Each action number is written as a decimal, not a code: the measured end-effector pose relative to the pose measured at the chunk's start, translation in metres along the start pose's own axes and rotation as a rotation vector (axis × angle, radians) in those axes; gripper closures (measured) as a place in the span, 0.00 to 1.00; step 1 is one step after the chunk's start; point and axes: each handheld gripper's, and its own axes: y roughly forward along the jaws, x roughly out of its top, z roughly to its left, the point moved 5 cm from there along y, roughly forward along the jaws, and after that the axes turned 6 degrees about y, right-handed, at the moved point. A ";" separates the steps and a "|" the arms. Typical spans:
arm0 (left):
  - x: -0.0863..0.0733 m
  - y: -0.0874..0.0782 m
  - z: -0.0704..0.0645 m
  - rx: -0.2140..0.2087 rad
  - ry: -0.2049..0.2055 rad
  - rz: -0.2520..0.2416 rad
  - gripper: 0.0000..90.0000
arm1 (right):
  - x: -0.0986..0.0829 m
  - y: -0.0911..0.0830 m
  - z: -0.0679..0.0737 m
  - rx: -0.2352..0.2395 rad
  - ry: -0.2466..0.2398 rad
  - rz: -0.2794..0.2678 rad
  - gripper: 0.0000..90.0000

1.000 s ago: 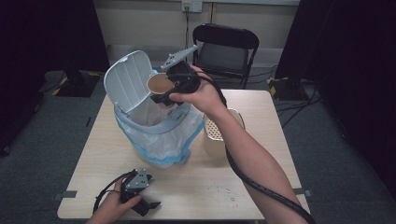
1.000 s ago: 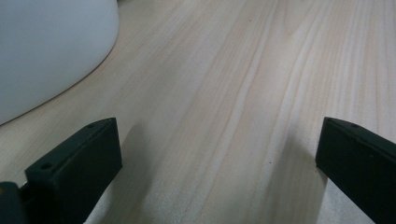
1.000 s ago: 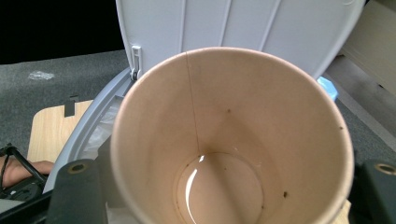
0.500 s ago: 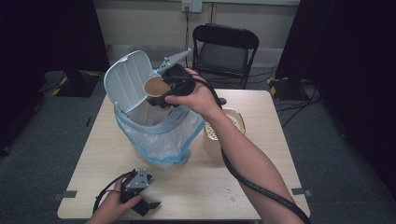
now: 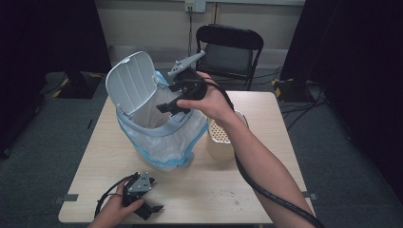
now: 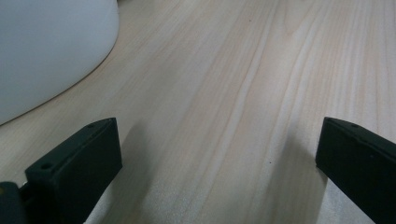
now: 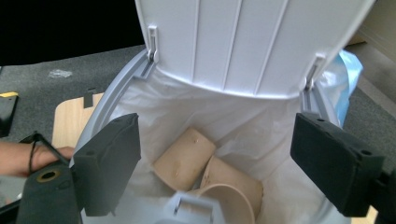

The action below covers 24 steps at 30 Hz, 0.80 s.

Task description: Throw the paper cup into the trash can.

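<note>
Now the right tool [image 5: 172, 105] is held over the open bin [image 5: 157, 135], jaws spread wide and empty; paper cups [image 7: 205, 170] are seen lying inside the bin's white liner [image 7: 252, 133]. Low on the worktop [image 5: 218, 190], the left tool [image 5: 147, 207] is rested, likewise wide open with nothing gripped.
</note>
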 end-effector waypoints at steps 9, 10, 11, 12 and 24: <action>0.000 0.000 0.000 0.000 0.000 0.000 0.00 | -0.022 -0.024 -0.003 0.008 0.033 -0.008 0.16; 0.000 0.000 0.000 0.000 0.000 0.000 0.00 | -0.025 -0.027 -0.003 0.007 0.037 -0.009 0.16; 0.000 0.000 0.000 0.000 0.000 -0.001 0.00 | -0.032 -0.033 -0.004 0.005 0.037 -0.006 0.16; 0.000 0.000 0.000 -0.001 0.005 0.003 0.00 | -0.034 -0.035 -0.005 0.003 0.039 -0.008 0.16; 0.000 0.000 0.000 -0.001 0.004 0.003 0.00 | -0.063 -0.063 -0.002 -0.006 0.045 -0.006 0.16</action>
